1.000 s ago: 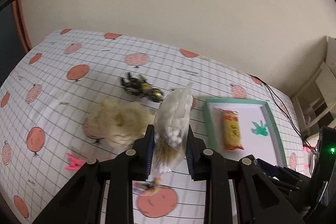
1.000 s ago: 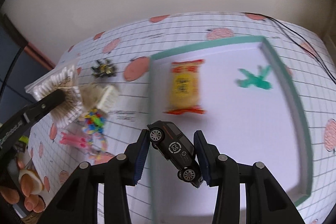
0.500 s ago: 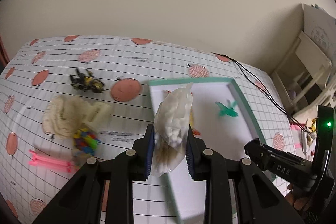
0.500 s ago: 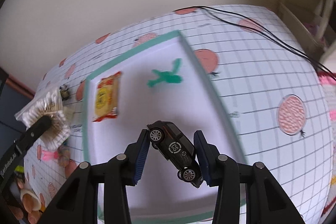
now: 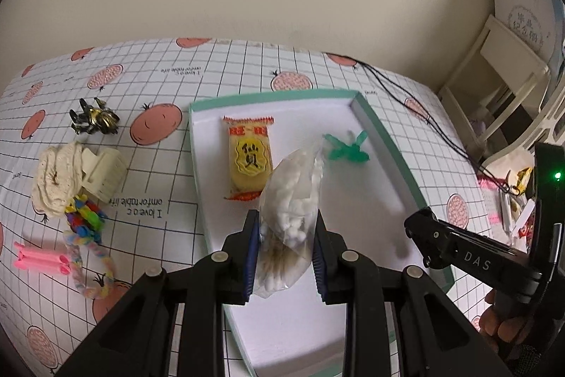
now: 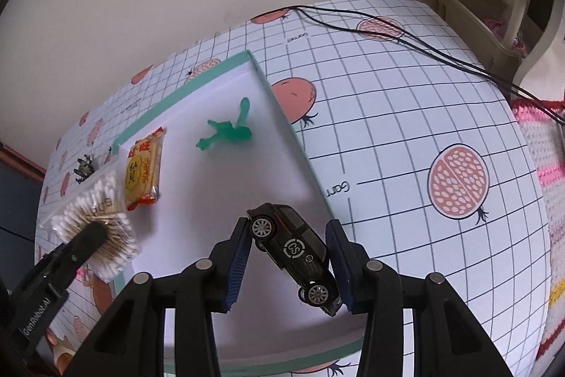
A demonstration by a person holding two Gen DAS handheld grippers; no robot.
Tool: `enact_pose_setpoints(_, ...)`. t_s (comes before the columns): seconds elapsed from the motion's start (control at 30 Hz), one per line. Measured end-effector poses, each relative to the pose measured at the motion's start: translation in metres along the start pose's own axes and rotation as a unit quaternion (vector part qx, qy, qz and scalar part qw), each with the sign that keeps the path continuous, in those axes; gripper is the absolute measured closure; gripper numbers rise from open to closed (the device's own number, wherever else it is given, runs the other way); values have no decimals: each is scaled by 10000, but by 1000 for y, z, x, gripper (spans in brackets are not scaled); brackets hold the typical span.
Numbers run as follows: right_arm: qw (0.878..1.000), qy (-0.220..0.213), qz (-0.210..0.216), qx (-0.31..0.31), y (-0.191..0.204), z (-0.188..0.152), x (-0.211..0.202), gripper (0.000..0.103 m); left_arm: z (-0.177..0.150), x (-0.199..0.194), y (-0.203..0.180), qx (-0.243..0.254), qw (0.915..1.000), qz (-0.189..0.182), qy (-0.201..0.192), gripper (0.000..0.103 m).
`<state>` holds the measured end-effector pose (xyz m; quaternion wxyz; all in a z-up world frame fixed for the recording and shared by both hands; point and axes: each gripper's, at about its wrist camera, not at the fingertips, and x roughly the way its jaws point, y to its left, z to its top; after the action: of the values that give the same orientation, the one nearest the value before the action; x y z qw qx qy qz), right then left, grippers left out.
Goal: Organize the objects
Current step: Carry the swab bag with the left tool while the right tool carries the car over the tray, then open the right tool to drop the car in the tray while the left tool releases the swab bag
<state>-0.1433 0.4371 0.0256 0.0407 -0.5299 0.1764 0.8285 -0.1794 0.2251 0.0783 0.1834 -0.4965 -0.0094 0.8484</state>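
A bag of cotton swabs (image 5: pixel 289 200) is clamped in the left tongs (image 5: pixel 284 257) above the teal-rimmed tray (image 5: pixel 385 143). A black toy car (image 6: pixel 295 248) is gripped by the right tongs (image 6: pixel 287 260) over the same tray.

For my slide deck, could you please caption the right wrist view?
Right gripper holds a black toy car above the teal-rimmed tray containing a snack packet.

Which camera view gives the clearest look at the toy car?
The right wrist view: the black toy car sits tilted between the right gripper fingers, wheels and logo visible. The left wrist view shows that gripper, not the car.
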Motion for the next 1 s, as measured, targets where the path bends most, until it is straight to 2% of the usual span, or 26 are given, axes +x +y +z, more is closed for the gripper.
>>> enact_pose_setpoints(0.37,9998,147,-77,-69,8,-6,15,57,-12,21,10,-152,9994,90,289,75)
enact_pose_setpoints(1.0,9996,254,-114,21,6,-10,25,56,-11,25,24,-333,9990,10,287,74)
